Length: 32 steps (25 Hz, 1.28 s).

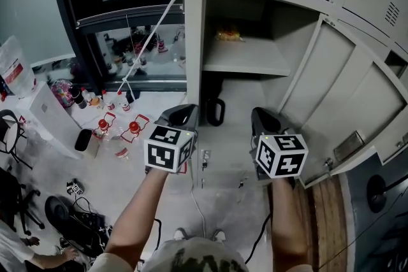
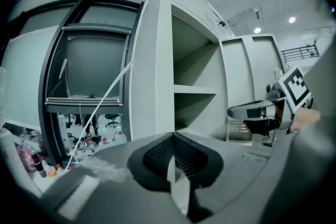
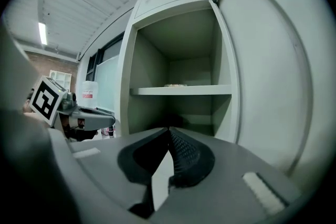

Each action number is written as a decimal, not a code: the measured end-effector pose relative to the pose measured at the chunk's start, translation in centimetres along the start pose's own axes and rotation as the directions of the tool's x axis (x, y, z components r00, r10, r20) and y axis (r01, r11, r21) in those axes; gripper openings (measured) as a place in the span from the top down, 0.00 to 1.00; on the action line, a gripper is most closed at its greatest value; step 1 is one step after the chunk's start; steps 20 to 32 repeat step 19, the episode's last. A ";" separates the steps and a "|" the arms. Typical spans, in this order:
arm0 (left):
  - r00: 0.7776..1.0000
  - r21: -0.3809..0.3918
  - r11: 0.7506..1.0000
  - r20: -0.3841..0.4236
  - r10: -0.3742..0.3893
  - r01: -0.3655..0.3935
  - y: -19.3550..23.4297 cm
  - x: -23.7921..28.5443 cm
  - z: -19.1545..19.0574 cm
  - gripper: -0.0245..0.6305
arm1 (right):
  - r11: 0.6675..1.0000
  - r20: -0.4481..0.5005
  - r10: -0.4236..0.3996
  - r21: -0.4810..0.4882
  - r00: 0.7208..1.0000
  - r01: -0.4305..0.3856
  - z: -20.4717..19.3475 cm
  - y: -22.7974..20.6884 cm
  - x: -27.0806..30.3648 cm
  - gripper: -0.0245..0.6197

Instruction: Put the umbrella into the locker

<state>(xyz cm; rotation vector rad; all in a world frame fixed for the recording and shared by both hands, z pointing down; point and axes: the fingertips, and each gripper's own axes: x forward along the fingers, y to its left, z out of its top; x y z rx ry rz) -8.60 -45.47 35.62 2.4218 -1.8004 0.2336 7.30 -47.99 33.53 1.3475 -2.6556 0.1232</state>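
Note:
The grey locker (image 1: 195, 41) stands open, its door (image 1: 347, 89) swung out to the right. In its lower compartment a black looped umbrella handle (image 1: 215, 111) shows; the rest of the umbrella is hidden. My left gripper (image 1: 181, 114) and right gripper (image 1: 262, 118) hover side by side in front of that compartment, apart from the handle. In the left gripper view the left gripper (image 2: 172, 137) has its pads together with nothing between them. The right gripper (image 3: 169, 131) is likewise shut and empty, facing the locker shelf (image 3: 181, 90).
A small yellowish item (image 1: 227, 35) lies on the locker's shelf. Left of the locker is a dark-framed window (image 1: 121, 16) with a white cord (image 1: 153, 35) across it. Bottles (image 1: 118, 127), a black speaker (image 1: 83, 139) and cables (image 1: 83, 220) litter the floor at left.

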 end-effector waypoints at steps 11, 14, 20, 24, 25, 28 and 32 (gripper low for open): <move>1.000 0.000 1.000 -0.008 0.028 -0.028 1.1 -0.4 -0.5 0.96 | 1.000 0.014 0.002 -0.003 1.000 -0.002 -0.1 0.4 0.4 0.96; 0.999 0.000 0.999 -0.007 0.032 -0.032 1.1 -0.6 -0.6 0.96 | 1.000 0.016 0.003 -0.005 1.000 -0.003 -0.1 0.4 0.4 0.96; 0.999 -0.002 0.999 -0.010 0.035 -0.035 1.1 -0.7 -0.8 0.96 | 1.000 0.012 0.001 -0.004 1.000 -0.001 -0.4 0.4 0.3 0.96; 0.999 -0.002 0.999 -0.010 0.035 -0.035 1.1 -0.7 -0.8 0.96 | 1.000 0.012 0.001 -0.004 1.000 -0.001 -0.4 0.4 0.3 0.96; 0.999 -0.002 0.999 -0.010 0.035 -0.035 1.1 -0.7 -0.8 0.96 | 1.000 0.012 0.001 -0.004 1.000 -0.001 -0.4 0.4 0.3 0.96; 0.999 -0.002 0.999 -0.010 0.035 -0.035 1.1 -0.7 -0.8 0.96 | 1.000 0.012 0.001 -0.004 1.000 -0.001 -0.4 0.4 0.3 0.96; 0.999 -0.002 0.999 -0.010 0.035 -0.035 1.1 -0.7 -0.8 0.96 | 1.000 0.012 0.001 -0.004 1.000 -0.001 -0.4 0.4 0.3 0.96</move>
